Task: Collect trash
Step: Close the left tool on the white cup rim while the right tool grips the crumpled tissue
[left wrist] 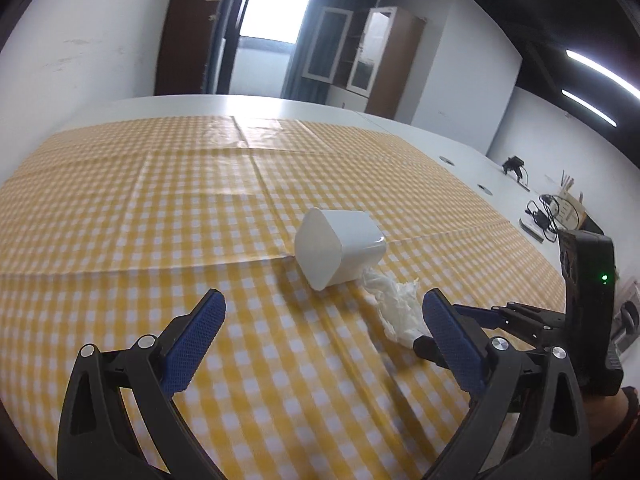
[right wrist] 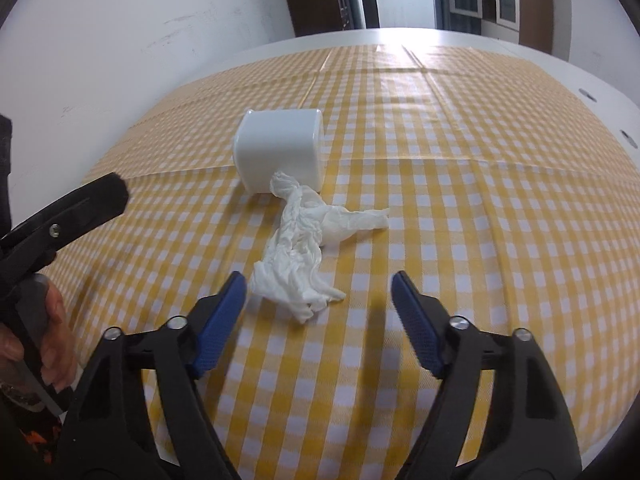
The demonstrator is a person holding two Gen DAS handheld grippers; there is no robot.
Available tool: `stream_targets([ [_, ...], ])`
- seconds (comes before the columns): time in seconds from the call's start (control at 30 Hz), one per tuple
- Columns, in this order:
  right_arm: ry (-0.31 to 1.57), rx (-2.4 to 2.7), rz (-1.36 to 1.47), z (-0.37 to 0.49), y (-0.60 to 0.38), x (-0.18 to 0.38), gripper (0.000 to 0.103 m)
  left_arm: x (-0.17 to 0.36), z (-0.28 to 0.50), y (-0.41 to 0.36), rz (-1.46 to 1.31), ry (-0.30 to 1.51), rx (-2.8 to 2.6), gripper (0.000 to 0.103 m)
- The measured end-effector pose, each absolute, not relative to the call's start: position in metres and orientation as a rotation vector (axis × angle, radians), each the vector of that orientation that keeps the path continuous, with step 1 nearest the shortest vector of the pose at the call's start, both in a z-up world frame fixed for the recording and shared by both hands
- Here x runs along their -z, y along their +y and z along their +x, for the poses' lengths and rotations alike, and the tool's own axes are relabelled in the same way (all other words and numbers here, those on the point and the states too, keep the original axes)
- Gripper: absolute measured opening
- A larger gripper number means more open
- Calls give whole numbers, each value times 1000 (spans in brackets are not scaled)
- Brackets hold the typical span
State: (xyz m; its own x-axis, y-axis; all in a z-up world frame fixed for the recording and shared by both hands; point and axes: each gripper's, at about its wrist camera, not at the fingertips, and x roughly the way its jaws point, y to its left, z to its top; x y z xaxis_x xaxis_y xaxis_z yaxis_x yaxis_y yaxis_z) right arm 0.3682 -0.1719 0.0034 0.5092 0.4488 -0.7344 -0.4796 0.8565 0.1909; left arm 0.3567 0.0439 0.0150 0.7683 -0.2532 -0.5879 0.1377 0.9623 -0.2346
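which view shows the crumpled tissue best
The right wrist view: the crumpled tissue lies whole on the checked cloth, ahead of the open right gripper and beside the tipped white cup. In the left wrist view the right gripper's finger hides part of it.

Count of things on the tabletop [right wrist: 500,200]
One white cup [right wrist: 280,148], one crumpled tissue [right wrist: 304,248], one checked cloth [right wrist: 440,140], and two hand-held grippers.
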Motion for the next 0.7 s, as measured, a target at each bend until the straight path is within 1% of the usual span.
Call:
stream_targets([
  [0.07, 876, -572, -40, 372, -169, -4, 61, -11, 372, 40, -172, 678, 246, 96],
  [0.2, 890, -592, -49, 383, -161, -3, 43, -3, 397, 35, -168, 704, 297, 95],
  [0.23, 895, -599, -49, 385, -159, -2, 41, -1, 403, 34, -173, 712, 308, 94],
  [0.3, 909, -613, -47, 387, -158, 1, 29, 2, 413, 32, -198, 732, 339, 92],
  [0.33, 912, -619, -49, 388, -157, 1, 26, 4, 417, 31, -205, 742, 352, 89],
  [0.37, 911, -624, -49, 390, -159, 3, 20, 5, 422, 29, -207, 749, 362, 88],
  [0.4, 907, -631, -50, 390, -160, 2, 17, 6, 425, 27, -206, 752, 370, 86],
  [0.43, 903, -634, -50, 389, -161, 3, 16, 6, 430, 25, -205, 757, 378, 83],
  [0.47, 899, -633, -49, 390, -161, 3, 15, 8, 435, 23, -214, 769, 393, 79],
  [0.53, 890, -630, -34, 386, -171, 2, 13, 13, 442, 20, -241, 793, 430, 59],
  [0.57, 887, -628, -24, 385, -175, 2, 12, 15, 446, 18, -252, 799, 444, 54],
  [0.63, 879, -622, -18, 382, -181, 2, 12, 21, 451, 12, -258, 827, 457, 36],
  [0.67, 873, -617, -15, 380, -187, 2, 12, 22, 449, 9, -269, 819, 467, 31],
  [0.7, 870, -614, -16, 377, -191, 2, 12, 21, 448, 5, -265, 812, 469, 15],
])
